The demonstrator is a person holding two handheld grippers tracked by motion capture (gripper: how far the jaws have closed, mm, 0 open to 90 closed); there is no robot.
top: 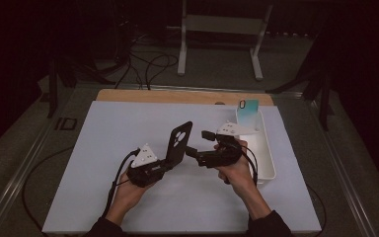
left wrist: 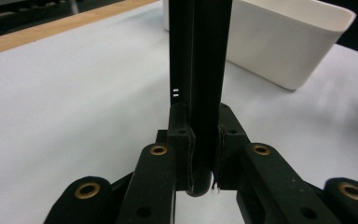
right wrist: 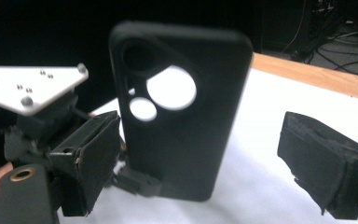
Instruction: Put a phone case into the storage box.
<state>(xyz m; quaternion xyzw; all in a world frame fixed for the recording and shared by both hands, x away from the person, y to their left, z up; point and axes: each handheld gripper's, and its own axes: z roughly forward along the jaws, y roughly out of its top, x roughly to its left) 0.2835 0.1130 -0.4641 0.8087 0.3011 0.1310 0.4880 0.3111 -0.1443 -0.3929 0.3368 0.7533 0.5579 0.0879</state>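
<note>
worktop (top: 128, 197): pale sheet over a wooden board, wood strip bare along the far edge.
white bin (top: 267, 163): long and narrow, on the right part of the worktop, long side running away from the person. In the left gripper view its wall (left wrist: 279, 46) sits beyond the case, right of it.
teal case (top: 248, 112): stands upright at the bin's far end, leaning on the end wall.
black phone case (top: 179, 143): held up off the worktop near centre, between the two tongs, upright with a slight tilt. Camera cutouts at its top end. In the right gripper view (right wrist: 182, 112) the cutouts show the pale worktop through them.
left tongs (top: 170, 163): in the person's left hand (top: 128, 190), clamped tight on the bottom end of the black phone case. Left gripper view has the case (left wrist: 200, 70) edge-on between the pads, rising straight up from the grip.
right tongs (top: 197, 144): in the right hand (top: 234, 170), just beside the case, pointing at it from the right. Wide apart, nothing between the pads (right wrist: 326, 163); the case stands in the gap but beyond them, no contact visible.
</note>
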